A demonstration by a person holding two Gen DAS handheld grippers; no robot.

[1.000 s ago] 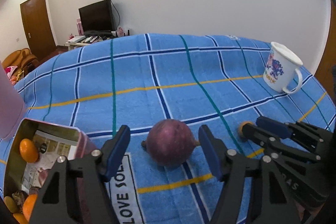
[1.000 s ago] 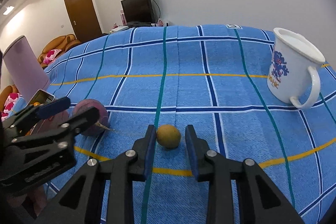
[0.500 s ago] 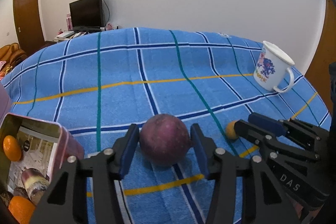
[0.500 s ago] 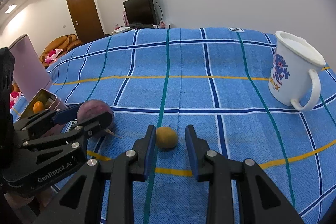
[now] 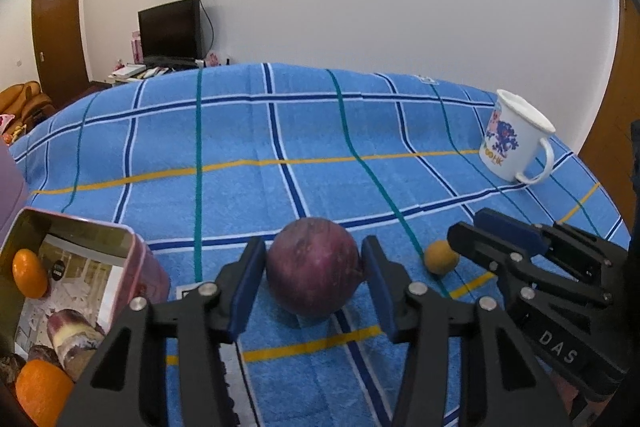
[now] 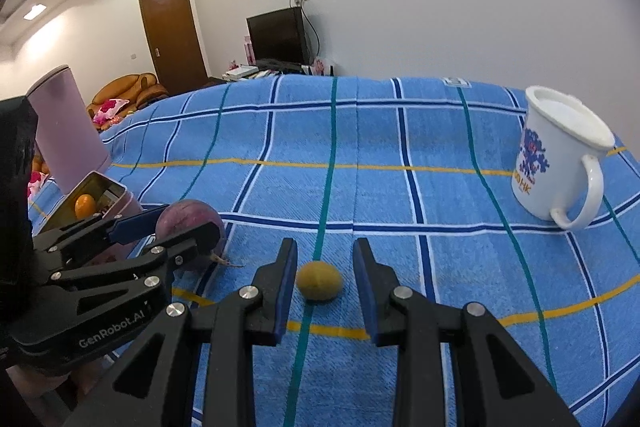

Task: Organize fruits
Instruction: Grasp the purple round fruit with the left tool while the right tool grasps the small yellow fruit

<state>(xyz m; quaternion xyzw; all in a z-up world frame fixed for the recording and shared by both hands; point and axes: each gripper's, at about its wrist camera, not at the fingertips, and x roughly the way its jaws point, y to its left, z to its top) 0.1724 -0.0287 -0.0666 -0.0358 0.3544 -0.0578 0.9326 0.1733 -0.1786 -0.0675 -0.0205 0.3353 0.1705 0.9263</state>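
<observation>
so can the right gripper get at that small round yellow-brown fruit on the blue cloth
Probably yes: the small round yellow-brown fruit lies just ahead of the right gripper, jaws apart either side, nothing between them.

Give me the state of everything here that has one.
left gripper, jaws just been closing, pads now on purple fruit
purple fruit, gripped between pads
right gripper, open narrowly around yellow fruit
yellow fruit, loose on cloth
tin, lid off, oranges inside
mug, upright

tin [image 5: 124,247]: left and bottom cut off | pink cylinder [image 5: 10,183]: mostly out of frame | mug [image 6: 560,155] print: illegible
</observation>
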